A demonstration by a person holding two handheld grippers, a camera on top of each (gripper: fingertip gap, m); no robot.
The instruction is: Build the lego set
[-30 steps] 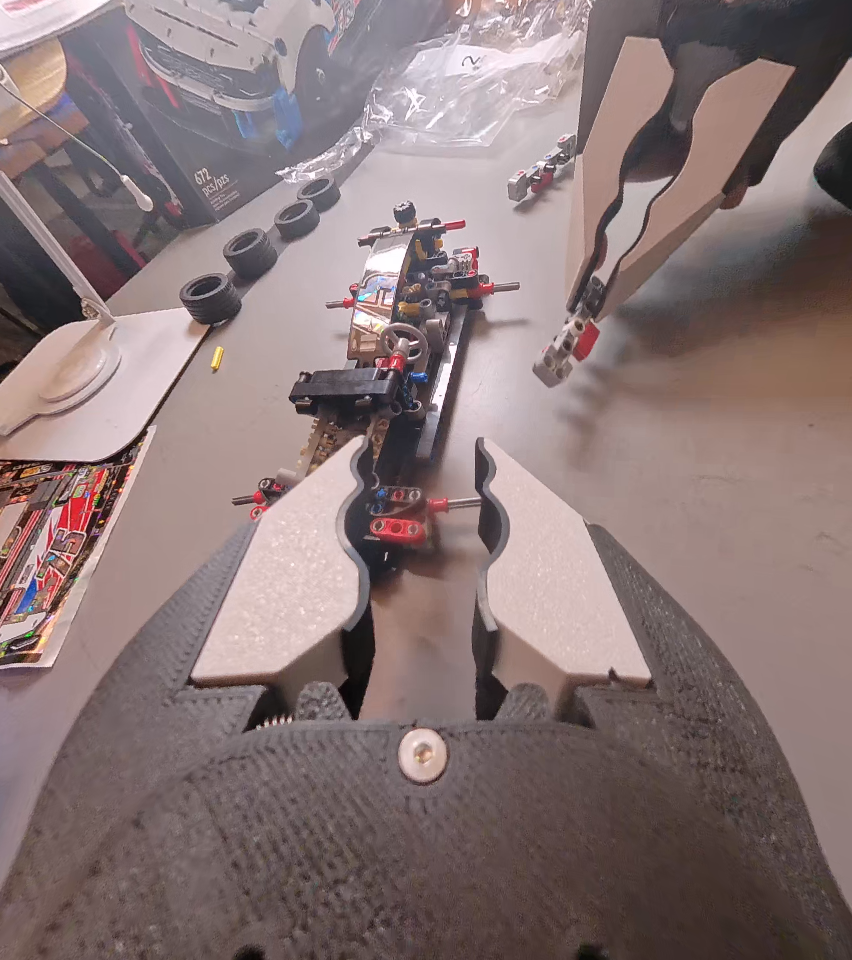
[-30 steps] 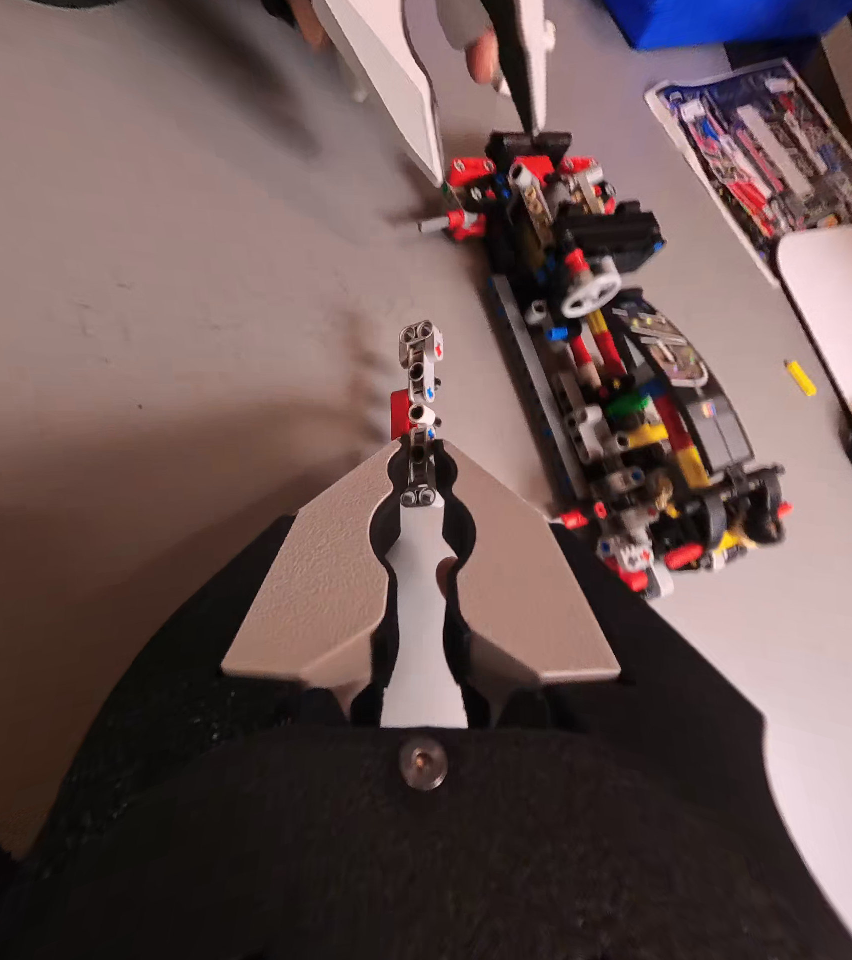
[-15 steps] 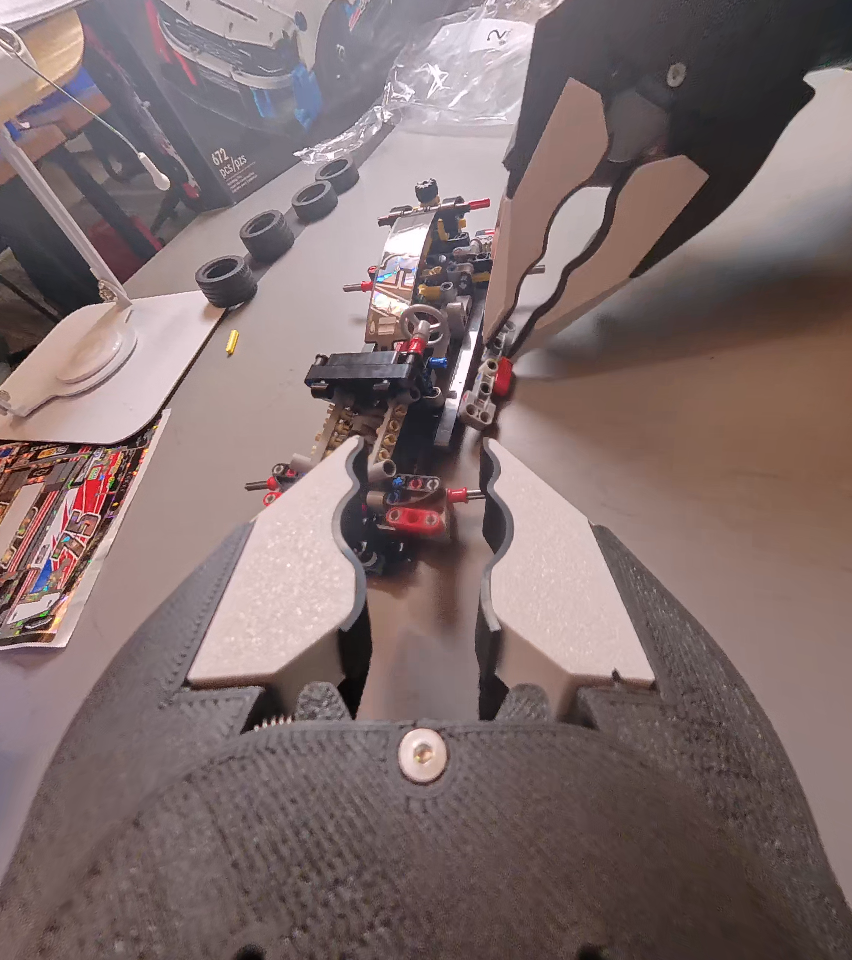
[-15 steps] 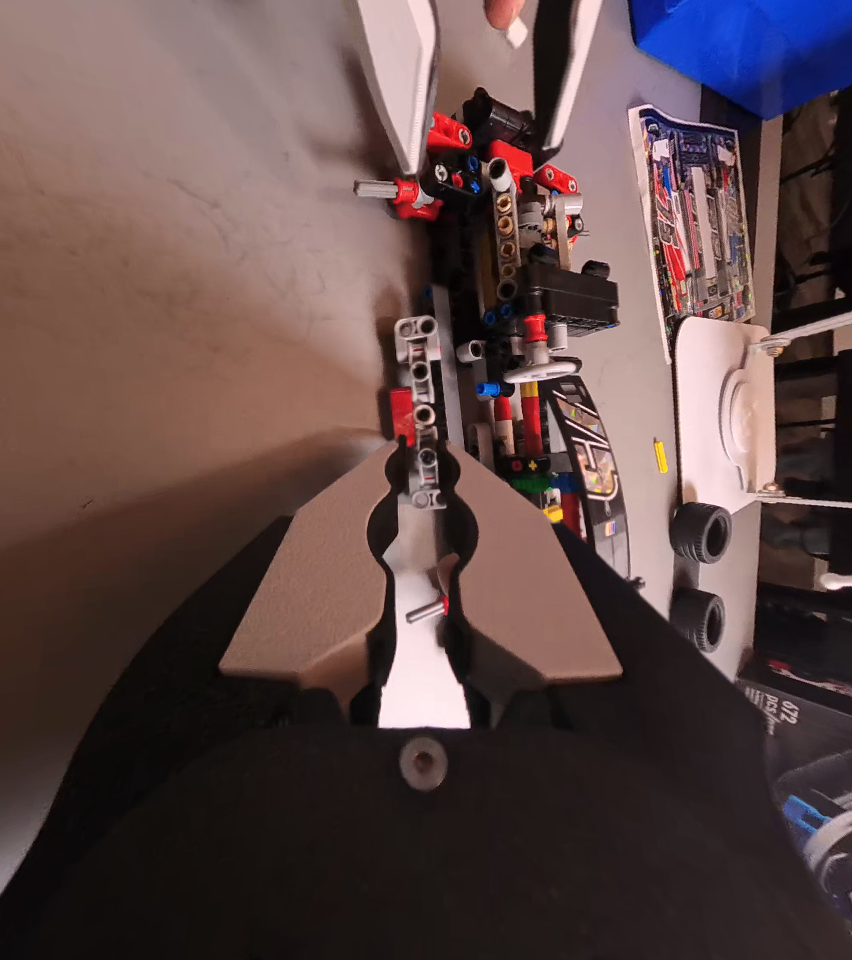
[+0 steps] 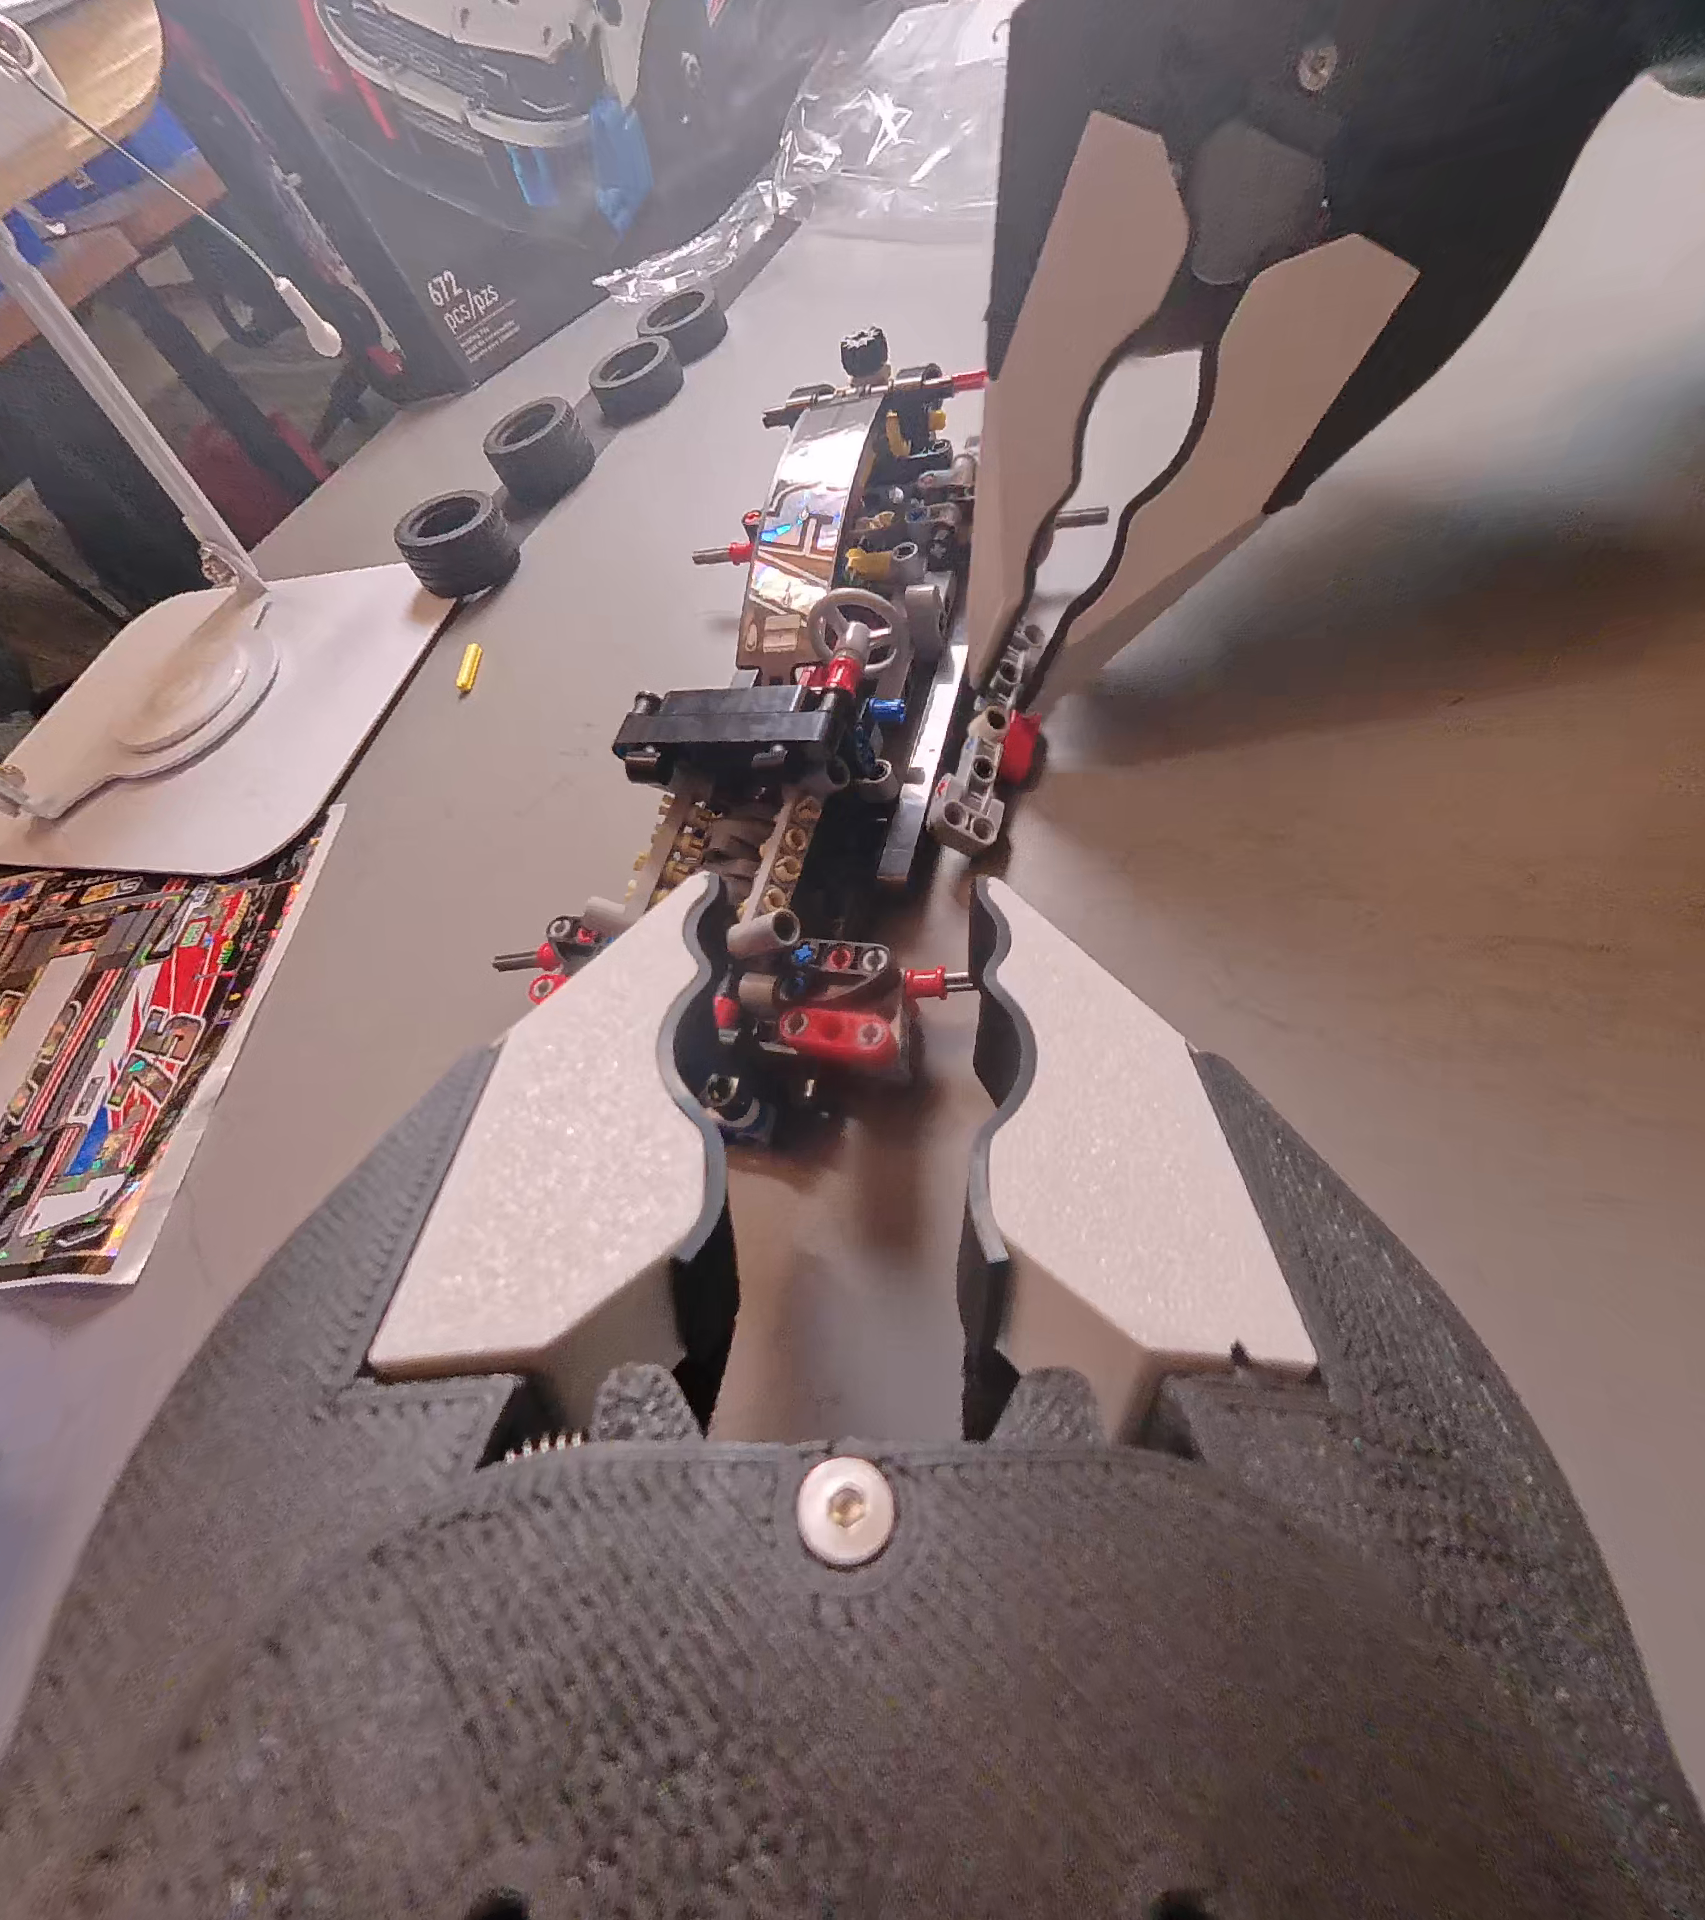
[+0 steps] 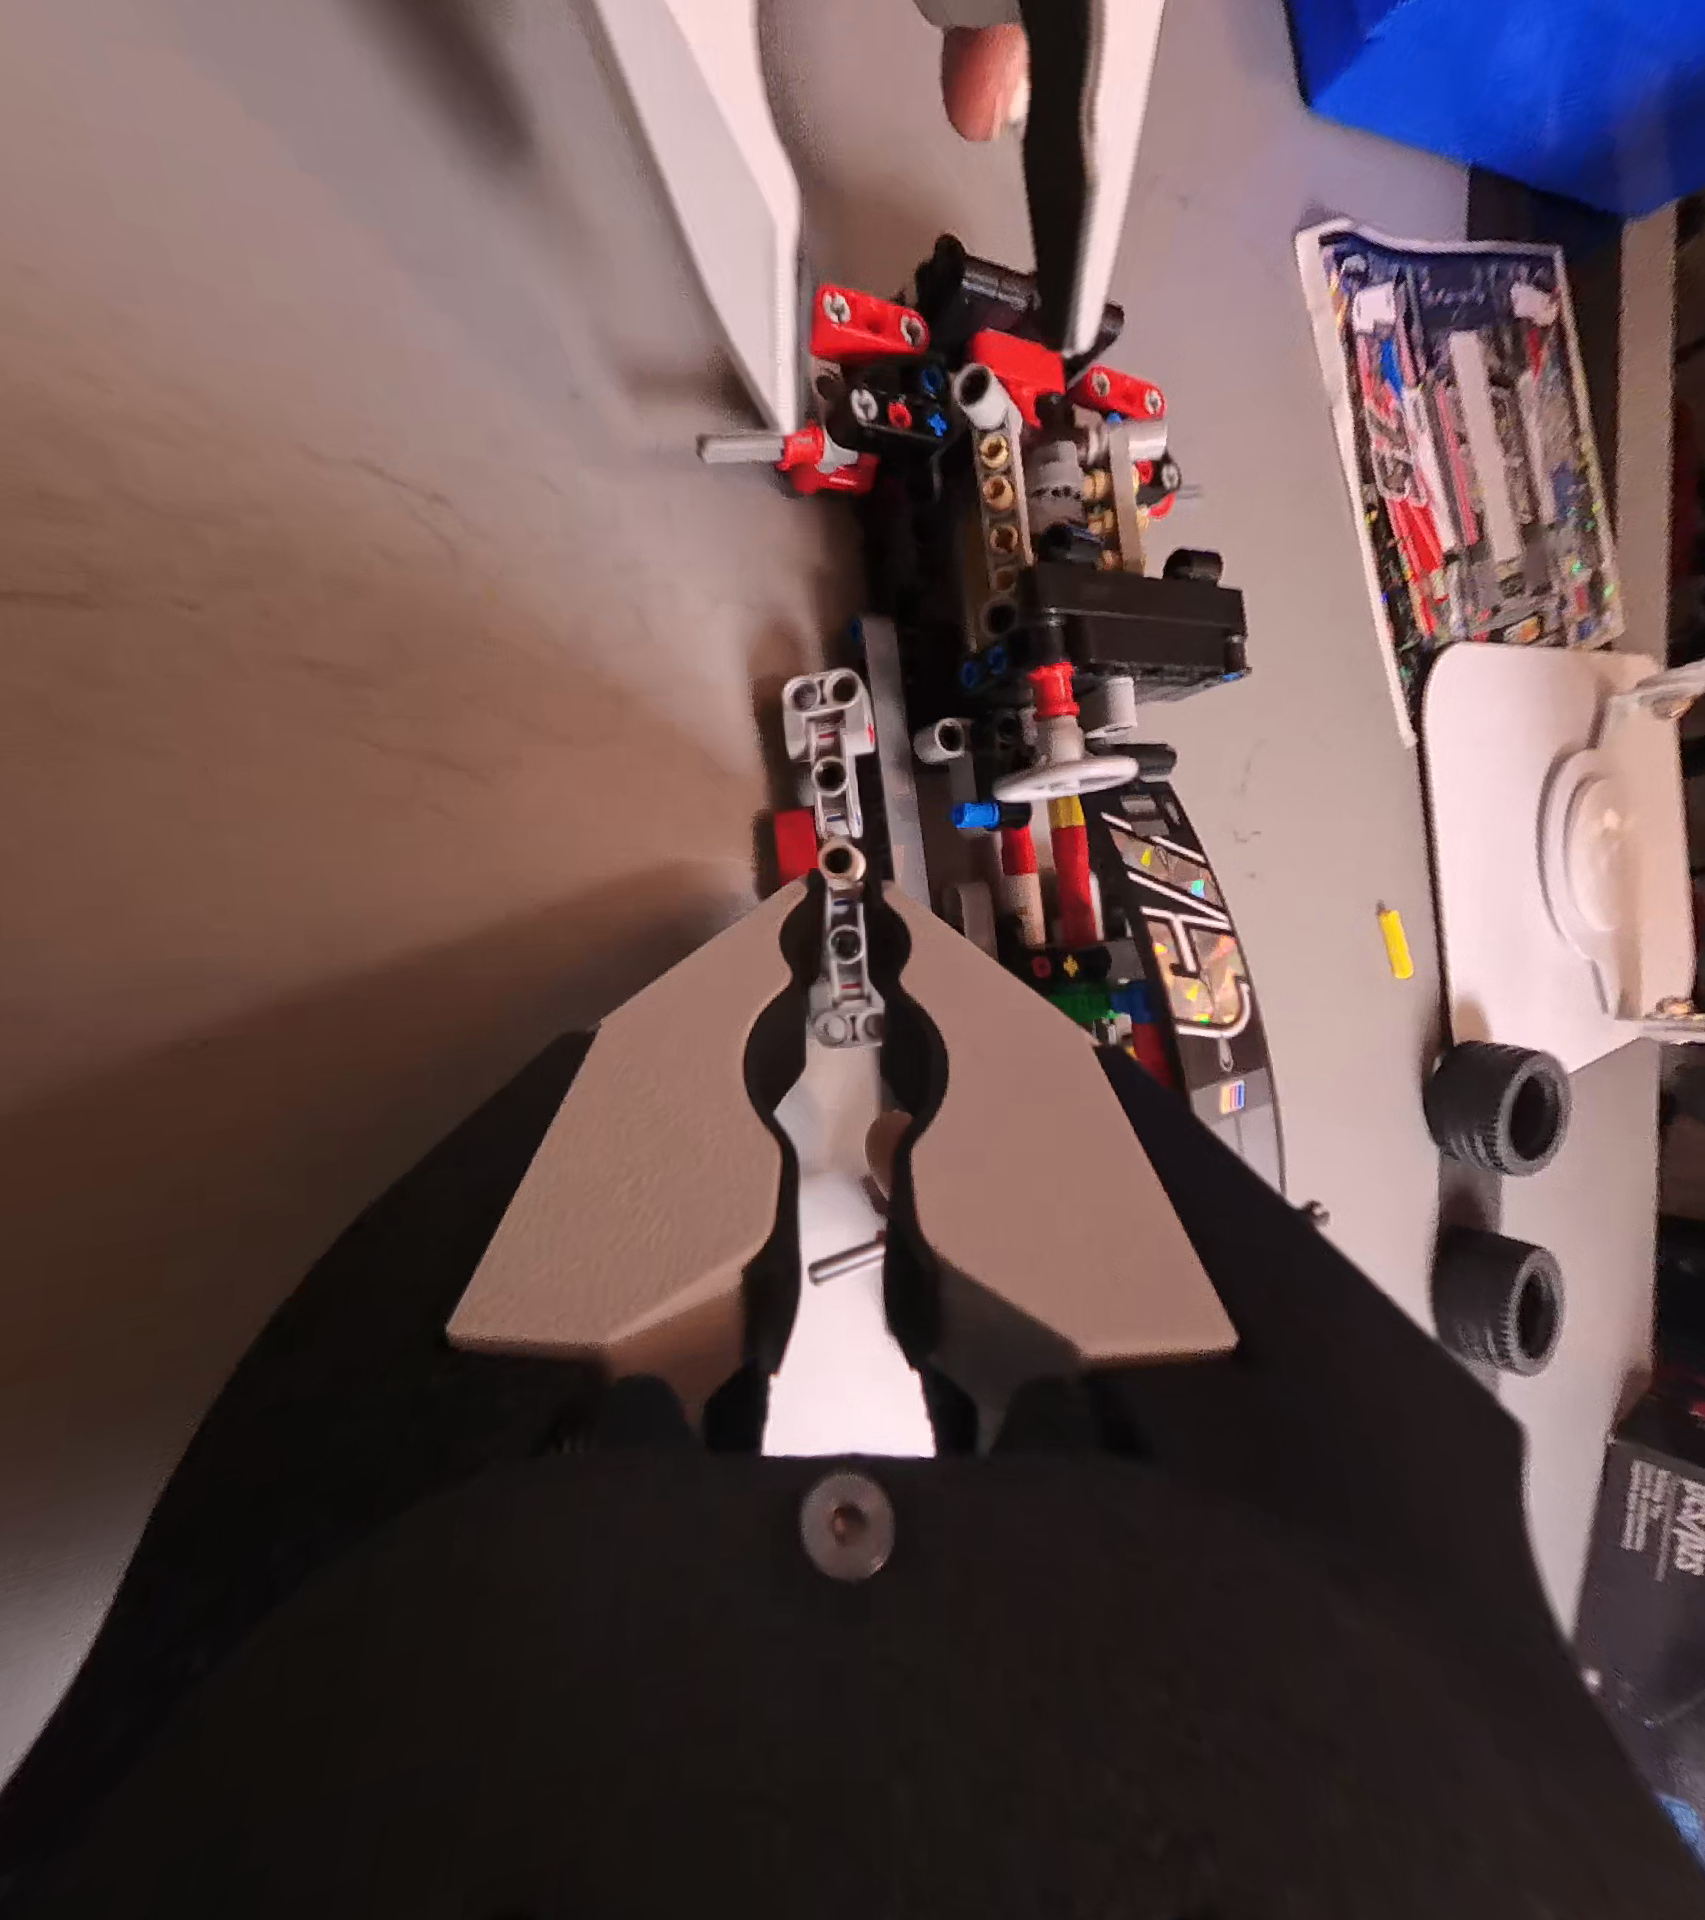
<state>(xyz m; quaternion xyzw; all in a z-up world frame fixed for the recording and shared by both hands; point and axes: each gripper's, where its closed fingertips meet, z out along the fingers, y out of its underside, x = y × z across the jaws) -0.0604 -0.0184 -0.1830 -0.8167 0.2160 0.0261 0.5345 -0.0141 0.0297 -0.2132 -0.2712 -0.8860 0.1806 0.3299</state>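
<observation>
A long Lego car chassis [image 5: 827, 644] lies on the grey table, with a grey steering wheel and a black block on top. It also shows in the right wrist view [image 6: 1035, 644]. My left gripper [image 5: 843, 904] is closed around the chassis's near end, fingers against its red axle parts. My right gripper [image 6: 843, 894] is shut on a light-grey beam sub-assembly with a red block [image 6: 827, 748]. It holds that sub-assembly lengthwise against the chassis's side rail. In the left wrist view the right gripper [image 5: 1019, 665] comes down from the upper right with the sub-assembly [image 5: 978, 779].
Three black tyres [image 5: 458, 530] line the table's left edge, beside a white stand base [image 5: 204, 707] and a small yellow pin [image 5: 469, 665]. A holographic sticker sheet [image 5: 48, 1060] lies at left. The set's box [image 5: 515, 156] and clear bags [image 5: 827, 187] are behind. The tips of one gripper are about 8 centimeters away from the tips of the other.
My right gripper has carried the grey sub-assembly from the air at the right down to the chassis's side. My left gripper has kept its hold on the chassis end.
</observation>
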